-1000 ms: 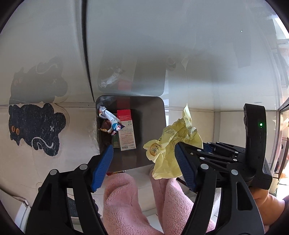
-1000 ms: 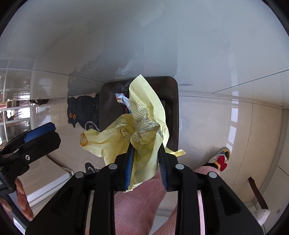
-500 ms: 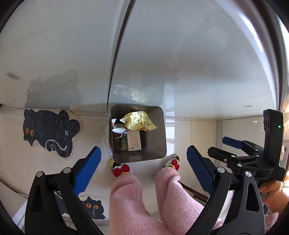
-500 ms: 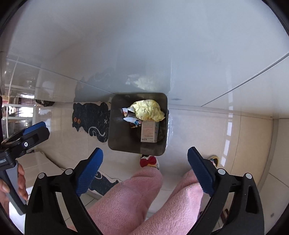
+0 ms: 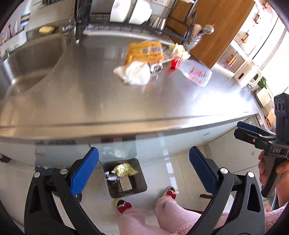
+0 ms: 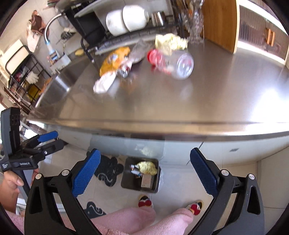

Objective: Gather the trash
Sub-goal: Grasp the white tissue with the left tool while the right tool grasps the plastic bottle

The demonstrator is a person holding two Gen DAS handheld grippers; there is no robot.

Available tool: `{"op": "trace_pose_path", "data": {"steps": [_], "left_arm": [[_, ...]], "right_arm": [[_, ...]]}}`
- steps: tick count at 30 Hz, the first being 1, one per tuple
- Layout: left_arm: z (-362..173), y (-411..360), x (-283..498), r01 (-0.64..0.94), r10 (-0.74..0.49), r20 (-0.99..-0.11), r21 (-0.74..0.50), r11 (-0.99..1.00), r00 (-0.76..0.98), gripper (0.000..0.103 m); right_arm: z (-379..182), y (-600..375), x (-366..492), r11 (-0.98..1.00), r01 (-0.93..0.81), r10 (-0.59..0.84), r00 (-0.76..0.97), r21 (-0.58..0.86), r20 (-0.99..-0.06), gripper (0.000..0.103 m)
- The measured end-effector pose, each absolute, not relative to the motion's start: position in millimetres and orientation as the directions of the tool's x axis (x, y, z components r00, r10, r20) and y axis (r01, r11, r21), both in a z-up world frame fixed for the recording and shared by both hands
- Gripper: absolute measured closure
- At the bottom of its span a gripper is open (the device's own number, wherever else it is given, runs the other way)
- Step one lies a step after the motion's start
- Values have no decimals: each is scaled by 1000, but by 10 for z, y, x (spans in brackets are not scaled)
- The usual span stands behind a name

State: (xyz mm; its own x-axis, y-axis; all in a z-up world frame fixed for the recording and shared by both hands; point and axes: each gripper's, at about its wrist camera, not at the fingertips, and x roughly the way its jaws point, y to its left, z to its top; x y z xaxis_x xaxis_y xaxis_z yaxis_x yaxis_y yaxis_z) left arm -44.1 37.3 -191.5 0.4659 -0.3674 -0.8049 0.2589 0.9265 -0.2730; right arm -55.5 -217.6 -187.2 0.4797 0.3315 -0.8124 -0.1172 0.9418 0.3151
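Observation:
On the floor below the steel counter (image 5: 126,101) stands a dark square bin (image 5: 139,182) (image 6: 126,180). A crumpled yellow wrapper (image 5: 124,169) (image 6: 147,167) lies in it on a small carton and other wrappers. On the counter lie a yellow bag (image 5: 144,51), white crumpled paper (image 5: 134,74), a can (image 5: 156,67) and a clear bottle with a red cap (image 5: 195,73) (image 6: 173,62). My left gripper (image 5: 143,150) and right gripper (image 6: 144,151) hover high above the bin; their jaws are opening wide, with nothing between them.
A sink (image 5: 30,56) is set into the counter's left end. A dish rack with white bowls (image 5: 130,10) and a wooden board (image 5: 216,27) stand at the back. Black cat-shaped mats (image 6: 108,171) lie beside the bin. The person's pink-trousered legs and slippers (image 6: 144,200) stand before it.
The right gripper opened and the yellow wrapper fell into the bin. The left gripper opened wider. Both grippers rose from just above the bin until the countertop came into view.

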Motion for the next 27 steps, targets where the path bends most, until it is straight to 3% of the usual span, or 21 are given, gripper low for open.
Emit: {"op": "trace_pose_path", "data": {"steps": [7,19,27], "left_arm": [[-1597,156,204,321,-383,-770,-243,915,511,8],[-2035,134,1031,286,-341,-829,-230,930,443,13],[-2154,130,1169,289,-344,-841,-236,928,418,31]], "right_arm": [[-1637,-2440,128,972,-97,230,570,213,-789,4],[-2005,-2512,903,984,-121,175,513,131,-840,4],[-2162,-2433,1128,983,-139,175,486,123,-856,5]]}}
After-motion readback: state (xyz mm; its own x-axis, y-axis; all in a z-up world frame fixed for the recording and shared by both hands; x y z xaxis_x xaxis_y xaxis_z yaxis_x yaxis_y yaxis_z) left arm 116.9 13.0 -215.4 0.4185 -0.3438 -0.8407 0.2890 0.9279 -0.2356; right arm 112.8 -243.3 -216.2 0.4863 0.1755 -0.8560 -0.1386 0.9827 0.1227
